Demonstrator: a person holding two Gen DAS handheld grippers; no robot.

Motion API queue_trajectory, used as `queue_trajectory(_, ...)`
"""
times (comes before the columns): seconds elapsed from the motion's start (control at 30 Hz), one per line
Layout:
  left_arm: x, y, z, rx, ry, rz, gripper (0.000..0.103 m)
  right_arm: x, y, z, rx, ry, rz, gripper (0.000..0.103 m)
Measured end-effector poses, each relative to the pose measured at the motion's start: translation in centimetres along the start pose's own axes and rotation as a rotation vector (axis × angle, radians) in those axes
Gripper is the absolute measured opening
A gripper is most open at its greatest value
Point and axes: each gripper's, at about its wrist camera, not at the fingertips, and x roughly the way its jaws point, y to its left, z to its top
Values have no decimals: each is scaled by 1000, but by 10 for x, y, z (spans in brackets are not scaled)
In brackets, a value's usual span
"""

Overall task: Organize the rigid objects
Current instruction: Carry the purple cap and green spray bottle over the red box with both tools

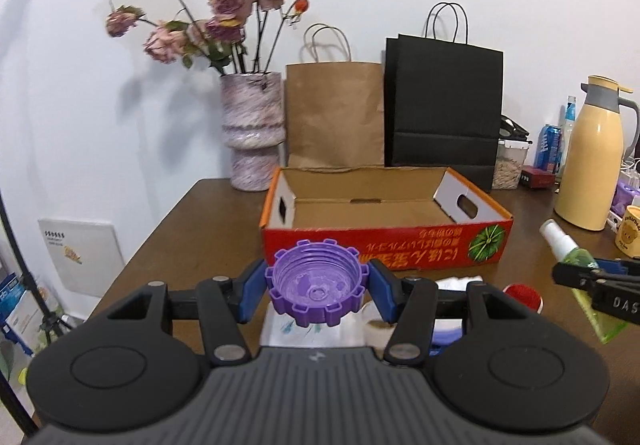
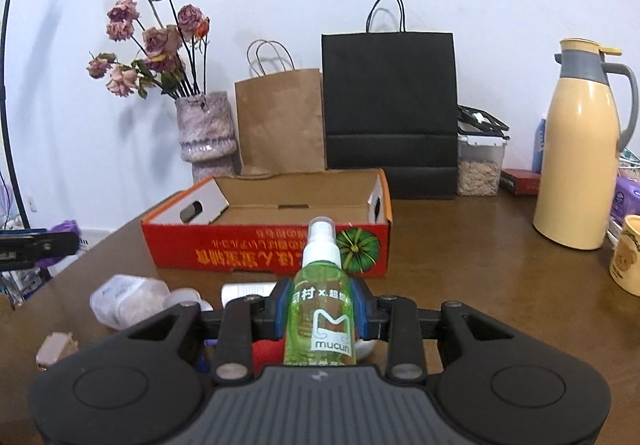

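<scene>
The left hand-held gripper (image 1: 318,287) clamps a purple cap (image 1: 317,282) between its blue pads, open side up, raised above the desk (image 1: 192,245) just in front of the red box (image 1: 384,245). The right hand-held gripper (image 2: 319,311) is closed on a green spray bottle (image 2: 320,301), white nozzle pointing toward the box, also in front of its near wall. The box sits open on the desk. Behind the box stand a vase (image 1: 253,133), a brown bag (image 1: 334,113) and a black bag (image 1: 444,105); right of the box stands a yellow jug (image 1: 592,157).
</scene>
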Motion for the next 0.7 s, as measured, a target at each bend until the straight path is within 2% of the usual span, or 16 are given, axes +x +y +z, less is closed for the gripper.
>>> queue_trajectory(0.4, 41, -19, 37, -6, -27, -19, 56, 40, 12, 27, 39, -53, 32, 30)
queue_trajectory(0.7, 74, -22, 69, -39, -56, 13, 56, 67, 18, 60, 52, -109, 39, 30)
